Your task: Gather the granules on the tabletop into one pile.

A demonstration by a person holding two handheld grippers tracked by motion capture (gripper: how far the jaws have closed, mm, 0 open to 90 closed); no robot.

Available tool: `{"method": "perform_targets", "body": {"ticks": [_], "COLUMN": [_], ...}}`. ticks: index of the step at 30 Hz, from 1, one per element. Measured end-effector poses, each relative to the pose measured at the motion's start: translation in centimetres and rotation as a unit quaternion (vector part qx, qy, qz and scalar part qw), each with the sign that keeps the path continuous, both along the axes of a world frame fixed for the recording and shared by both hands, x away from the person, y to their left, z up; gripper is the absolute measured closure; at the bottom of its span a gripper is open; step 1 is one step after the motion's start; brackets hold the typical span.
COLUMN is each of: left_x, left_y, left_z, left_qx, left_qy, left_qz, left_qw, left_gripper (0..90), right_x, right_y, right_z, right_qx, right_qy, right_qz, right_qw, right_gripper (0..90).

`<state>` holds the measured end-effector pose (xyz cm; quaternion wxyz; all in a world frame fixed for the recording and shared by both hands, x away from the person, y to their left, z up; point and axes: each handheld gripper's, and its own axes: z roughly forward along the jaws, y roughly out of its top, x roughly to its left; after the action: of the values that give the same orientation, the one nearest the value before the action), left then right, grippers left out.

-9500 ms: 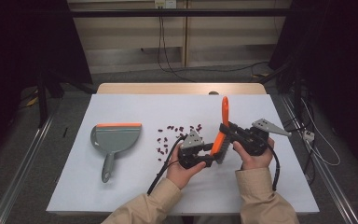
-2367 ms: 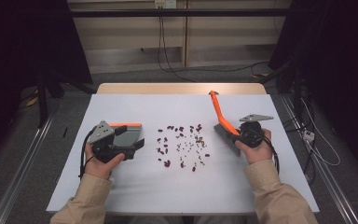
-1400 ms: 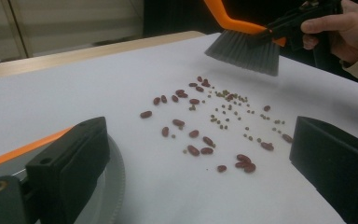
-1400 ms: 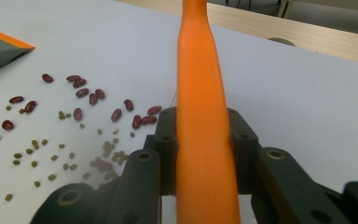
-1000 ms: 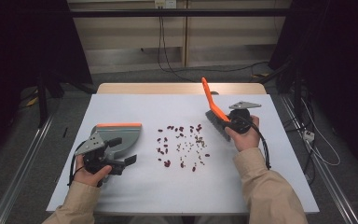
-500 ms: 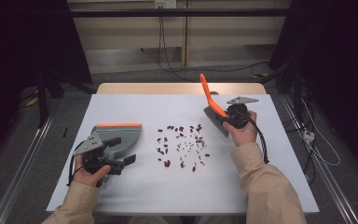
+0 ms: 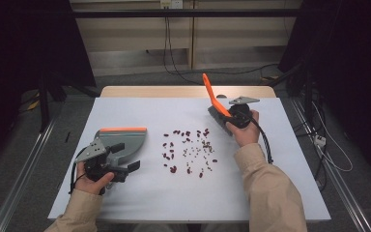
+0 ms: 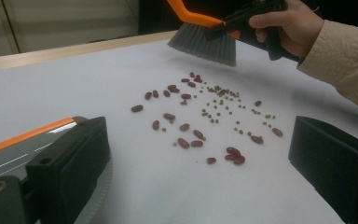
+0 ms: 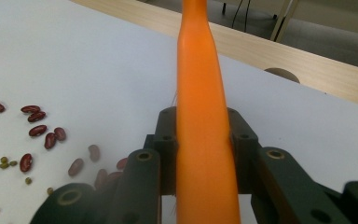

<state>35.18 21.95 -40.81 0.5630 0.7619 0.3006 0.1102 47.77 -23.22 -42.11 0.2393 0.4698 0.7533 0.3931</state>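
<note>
Sweeping set-up, seen from above. The right claw (image 7: 226, 117) is clamped on the orange handle of the brush (image 7: 211, 99), a light, stiff tool best gripped low on the handle (just above its grey bristles), held at the far edge of the scattered beans (image 7: 188, 150) on the white worktop (image 7: 270, 193). The left claw (image 7: 125, 166) stands wide beside the grey, orange-lipped dustpan (image 7: 125, 140).

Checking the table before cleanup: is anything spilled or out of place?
Yes. Red beans and small green beans lie scattered loose on the white table, between the dustpan and the brush.
</note>
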Motion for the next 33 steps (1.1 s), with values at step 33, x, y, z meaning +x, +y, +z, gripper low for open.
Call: {"method": "perform_targets", "body": {"ticks": [33], "left_x": [0.2], "left_y": [0.3], "left_z": [-0.3], "left_qx": [0.007], "left_qy": [0.003], "left_qz": [0.014], "left_qw": [0.9999], "left_gripper": [5.1], "right_x": [-4.0], "right_y": [3.3], "right_z": [-1.0], "right_qx": [-0.088], "right_qy": [-0.003], "right_qz": [0.224], "right_qw": [0.9707], "right_gripper": [71.0]}}
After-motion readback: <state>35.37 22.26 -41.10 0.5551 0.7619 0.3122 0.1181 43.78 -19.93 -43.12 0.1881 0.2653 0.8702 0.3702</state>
